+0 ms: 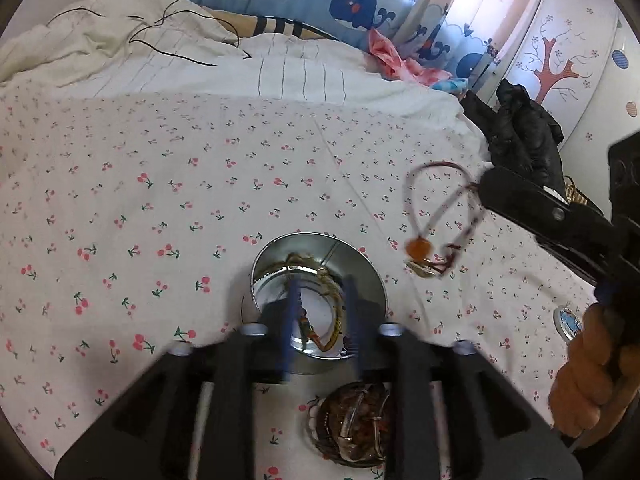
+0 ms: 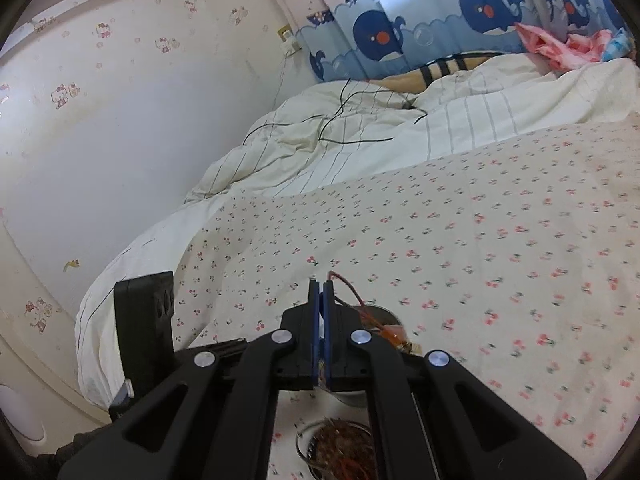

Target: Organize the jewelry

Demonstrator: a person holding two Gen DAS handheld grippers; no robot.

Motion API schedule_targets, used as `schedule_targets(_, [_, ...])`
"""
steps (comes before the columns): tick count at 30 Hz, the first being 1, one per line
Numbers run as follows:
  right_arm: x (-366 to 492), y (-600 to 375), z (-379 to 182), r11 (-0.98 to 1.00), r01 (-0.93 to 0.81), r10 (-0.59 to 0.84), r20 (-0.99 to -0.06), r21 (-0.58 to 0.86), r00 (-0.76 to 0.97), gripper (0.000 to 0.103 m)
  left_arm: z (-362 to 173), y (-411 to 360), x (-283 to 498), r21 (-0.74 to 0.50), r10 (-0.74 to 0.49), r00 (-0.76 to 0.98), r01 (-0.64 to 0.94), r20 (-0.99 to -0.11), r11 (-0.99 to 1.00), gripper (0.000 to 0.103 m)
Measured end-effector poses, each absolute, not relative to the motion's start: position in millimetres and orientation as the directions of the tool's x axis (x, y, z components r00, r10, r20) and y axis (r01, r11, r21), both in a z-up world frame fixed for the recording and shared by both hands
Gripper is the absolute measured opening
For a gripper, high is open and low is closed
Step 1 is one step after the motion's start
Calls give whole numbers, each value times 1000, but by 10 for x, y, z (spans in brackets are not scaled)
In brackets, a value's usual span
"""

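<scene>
Two grippers in play over cherry-print bedsheet (image 1: 160, 184). Nearest, beneath left gripper (image 1: 320, 304): glass dish of tangled jewelry (image 1: 352, 428), heaped with reddish-brown beads, apparently the source pile. Just ahead, between the left fingers: tin bucket (image 1: 320, 264), already holding coiled cord pieces. Left gripper stood moderately open, gripping nothing, hovering over the bucket mouth. Off to its right and higher: right gripper (image 1: 486, 190), pinched closed on red-cord necklace (image 1: 436, 216); loop dangled free, amber bead and small charm at the bottom, clear of the sheet, right of and beyond the bucket rim. From the right wrist: fingers pressed together, cord emerging past the tips, bucket partly hidden underneath. Farther off: rumpled striped duvet (image 1: 160, 52), whale curtain (image 1: 352, 4).

Step judged: carrying one necklace to the bucket. Next move would call for bringing the dangling bead over the opening, lowering, then releasing. Risk: loop draping over the rim.
</scene>
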State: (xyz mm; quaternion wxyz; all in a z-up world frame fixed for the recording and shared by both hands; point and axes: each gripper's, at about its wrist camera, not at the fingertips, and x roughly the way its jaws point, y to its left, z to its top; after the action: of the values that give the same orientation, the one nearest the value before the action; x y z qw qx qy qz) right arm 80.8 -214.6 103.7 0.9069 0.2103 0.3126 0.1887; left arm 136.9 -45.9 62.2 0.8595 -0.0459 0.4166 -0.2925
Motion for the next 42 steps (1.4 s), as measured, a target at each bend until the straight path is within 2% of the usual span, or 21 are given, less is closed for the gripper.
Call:
schedule_targets(1, [845,-2114,1013,836,-214,482,-488,506,728,2,632,-446,1346,-315,-534,491,461,-688,830,45])
schedule_targets(2, [880,-2089,983,827,-215,493,-486,519,722,2,659,-424,1326,-306,-527,506,457,-683,835,51])
schedule_targets(5, [960,-2075,855,800,-201,521,-490,565,699,2,739,-325,1261,-284,-510,536,450,-673,847,54])
schedule_targets(9, [1106,-2065,531,862,-78,432,-645,501,631,3,753,-161,1198,-261,-469,553,414,-688,872,58])
schedule_targets(12, [1041,-2170,407,877,-31,397,-686,480,610,6,714,-60,1096,-230,-430,546,396,-719,889,60])
schedule_targets(14, [914,-2256,461,887,-20,370,-685,461,628,43,699,-52,1008,-196,-409,547,406,-730,893,60])
schedule_targets(15, [849,-2296,494,893,-16,355,-683,449,638,46,697,-60,957,-186,-409,541,419,-735,888,60])
schedule_targets(18, [585,-2383,595,920,-37,321,-698,389,641,46,671,-62,787,-181,-421,520,451,-743,874,60])
schedule_targets(23, [205,-2335,496,971,-94,232,-780,219,581,46,507,-112,566,-214,-443,454,471,-773,856,60])
schedule_targets(26, [74,-2299,386,971,-117,237,-793,208,561,46,471,-171,477,-209,-444,445,482,-778,851,60])
schedule_targets(30, [2,-2283,268,962,-125,269,-778,241,568,37,454,-220,427,-265,-478,429,466,-767,844,60])
schedule_targets(32, [36,-2242,232,955,-143,294,-773,260,562,27,423,-269,438,-272,-483,428,465,-764,843,60])
schedule_targets(34, [108,-2183,208,948,-155,318,-774,279,548,22,403,-320,483,-288,-493,420,463,-762,838,60])
schedule_targets(42, [260,-2121,-51,915,-162,401,-784,370,475,19,363,-404,585,-328,-518,397,454,-758,828,60])
